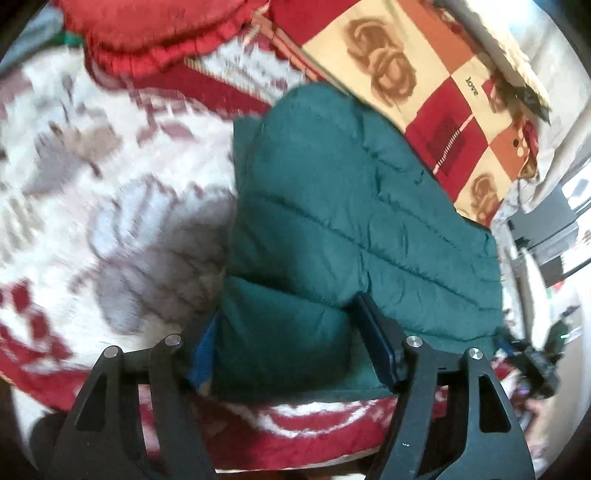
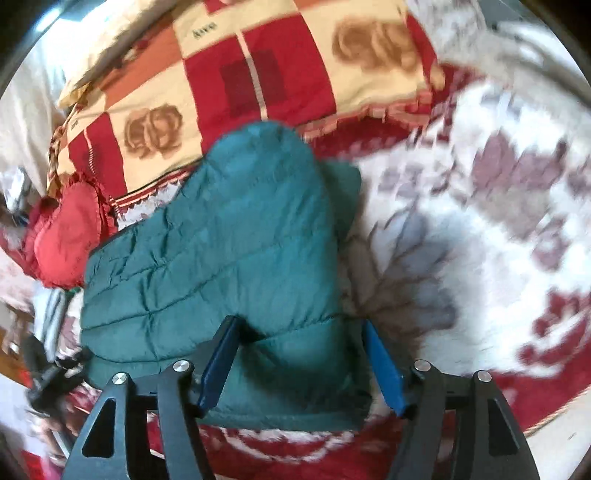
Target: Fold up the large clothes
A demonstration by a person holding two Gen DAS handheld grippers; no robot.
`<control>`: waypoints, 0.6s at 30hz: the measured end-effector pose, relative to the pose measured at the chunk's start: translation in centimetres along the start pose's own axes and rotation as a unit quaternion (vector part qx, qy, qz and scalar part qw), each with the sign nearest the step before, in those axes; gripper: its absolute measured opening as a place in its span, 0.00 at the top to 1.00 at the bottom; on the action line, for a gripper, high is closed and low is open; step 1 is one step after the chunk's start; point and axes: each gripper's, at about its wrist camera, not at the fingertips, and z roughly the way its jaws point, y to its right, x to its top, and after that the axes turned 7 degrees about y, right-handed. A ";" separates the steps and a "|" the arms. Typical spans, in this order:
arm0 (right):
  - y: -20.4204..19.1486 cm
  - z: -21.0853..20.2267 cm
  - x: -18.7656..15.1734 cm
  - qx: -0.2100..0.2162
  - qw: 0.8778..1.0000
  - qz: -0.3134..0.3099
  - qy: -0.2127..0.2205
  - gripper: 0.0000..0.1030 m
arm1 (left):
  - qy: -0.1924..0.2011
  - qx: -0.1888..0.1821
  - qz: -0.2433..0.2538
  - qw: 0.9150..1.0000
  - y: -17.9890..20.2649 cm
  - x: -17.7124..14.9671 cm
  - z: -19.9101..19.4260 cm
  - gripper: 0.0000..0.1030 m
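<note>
Jacket (image 1: 354,221), green and quilted, lies folded on the patterned blanket (image 1: 92,184), its near edge at six o'clock. Left gripper (image 1: 291,350) and right gripper (image 2: 303,365) each straddle that edge; whether they pinch it is unclear.

Home bedroom: bed spread with red-and-white patterned blanket (image 1: 110,184); checked rose-print pillow (image 1: 424,74) at upper right, red ruffled cushion (image 1: 147,26) at upper left; cluttered furniture at right edge.

The word "love" on the checked pillow (image 1: 436,92), cream square.
</note>
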 end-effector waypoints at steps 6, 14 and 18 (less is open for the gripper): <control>-3.9 -1.3 0.3 0.027 0.998 -0.041 0.025 0.29 | 0.058 0.031 0.046 0.997 2.7 1.2 -2.5 0.32; -10.5 0.2 -2.8 0.027 0.992 -0.118 0.040 0.29 | 0.098 0.070 0.109 0.987 7.2 -0.4 -2.5 0.32; -12.8 0.4 -4.7 0.015 0.989 -0.140 0.046 0.29 | 0.117 0.082 0.115 0.983 8.6 -2.3 -2.7 0.32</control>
